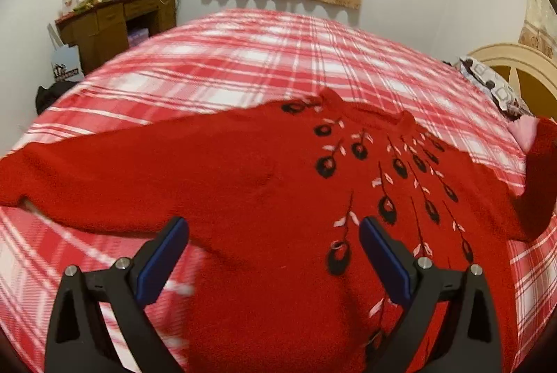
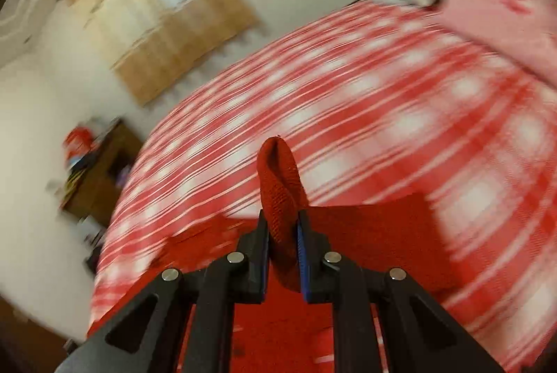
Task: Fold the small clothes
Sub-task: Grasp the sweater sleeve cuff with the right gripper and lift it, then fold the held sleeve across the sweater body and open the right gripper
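Sweater [image 1: 250, 171], red with dark feather motifs, is lying spread face-up on the plaid bedspread [image 1: 264, 52], directly ahead of and beneath the left gripper [image 1: 273, 230]. That gripper is hanging wide open above the body of the garment, its blue pads [image 1: 383, 254] touching nothing. The right gripper [image 2: 282, 226] is clamping a ribbed cuff [image 2: 280, 178] of the sweater, which is sticking up beyond its fingertips. The right wrist view is showing heavy blur.
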A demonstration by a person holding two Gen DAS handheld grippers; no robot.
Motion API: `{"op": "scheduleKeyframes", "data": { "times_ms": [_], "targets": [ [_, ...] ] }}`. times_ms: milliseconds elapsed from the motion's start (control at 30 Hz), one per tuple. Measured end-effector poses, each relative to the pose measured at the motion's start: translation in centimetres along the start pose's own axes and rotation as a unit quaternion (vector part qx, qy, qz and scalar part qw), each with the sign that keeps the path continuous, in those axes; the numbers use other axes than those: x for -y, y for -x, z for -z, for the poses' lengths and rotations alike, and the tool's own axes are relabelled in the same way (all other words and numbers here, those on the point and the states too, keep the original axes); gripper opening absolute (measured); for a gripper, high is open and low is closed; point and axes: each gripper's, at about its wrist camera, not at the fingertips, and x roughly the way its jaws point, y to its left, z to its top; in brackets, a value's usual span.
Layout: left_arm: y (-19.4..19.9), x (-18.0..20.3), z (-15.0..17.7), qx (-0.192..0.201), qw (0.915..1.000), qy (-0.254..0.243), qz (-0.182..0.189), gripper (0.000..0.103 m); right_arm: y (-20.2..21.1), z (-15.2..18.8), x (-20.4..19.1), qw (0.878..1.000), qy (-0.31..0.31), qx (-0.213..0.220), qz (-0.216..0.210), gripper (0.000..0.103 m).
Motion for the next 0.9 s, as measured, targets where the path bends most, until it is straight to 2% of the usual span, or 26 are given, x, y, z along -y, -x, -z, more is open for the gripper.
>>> {"op": "scheduleKeyframes", "data": {
  "times_ms": [133,200,233,333,367,433,567,800,833,900],
  "targets": [
    [1.8,-2.4,0.0,0.015,0.9997,0.015,-0.015,0.101,-4.1,3.0,-6.9,0.997,0.041,-0.037,-0.045,0.013],
    [2.6,-4.0,0.2,0.022,0.9990,0.025,-0.029,0.101,-7.3,5.7,-11.5,0.992,0.054,-0.073,-0.085,0.013],
    [2.8,-4.5,0.3,0.024,0.9987,0.028,-0.035,0.101,-7.3,5.7,-11.5,0.992,0.054,-0.073,-0.085,0.013],
    [3.5,-6.7,0.9,0.029,0.9968,0.042,-0.062,0.101,-9.8,8.7,-16.0,0.985,0.068,-0.103,-0.117,0.014],
    [3.6,-7.5,1.1,0.030,0.9961,0.048,-0.068,0.101,-11.7,10.7,-18.8,0.980,0.079,-0.125,-0.135,0.014],
    [3.5,-8.8,1.4,0.028,0.9949,0.061,-0.074,0.101,-12.4,11.5,-19.5,0.978,0.084,-0.132,-0.141,0.014],
    [3.2,-10.6,1.7,0.024,0.9937,0.072,-0.082,0.101,-15.6,15.5,-23.2,0.969,0.107,-0.164,-0.148,0.014],
    [2.8,-12.4,2.2,0.021,0.9928,0.082,-0.084,0.101,-20.0,20.1,-23.4,0.960,0.119,-0.211,-0.141,0.017],
    [2.7,-12.5,2.2,0.020,0.9928,0.084,-0.084,0.101,-20.1,20.3,-23.3,0.959,0.118,-0.214,-0.144,0.019],
    [2.4,-12.7,2.2,0.017,0.9927,0.088,-0.081,0.101,-19.9,20.3,-23.4,0.956,0.122,-0.211,-0.160,0.034]
  ]
}}
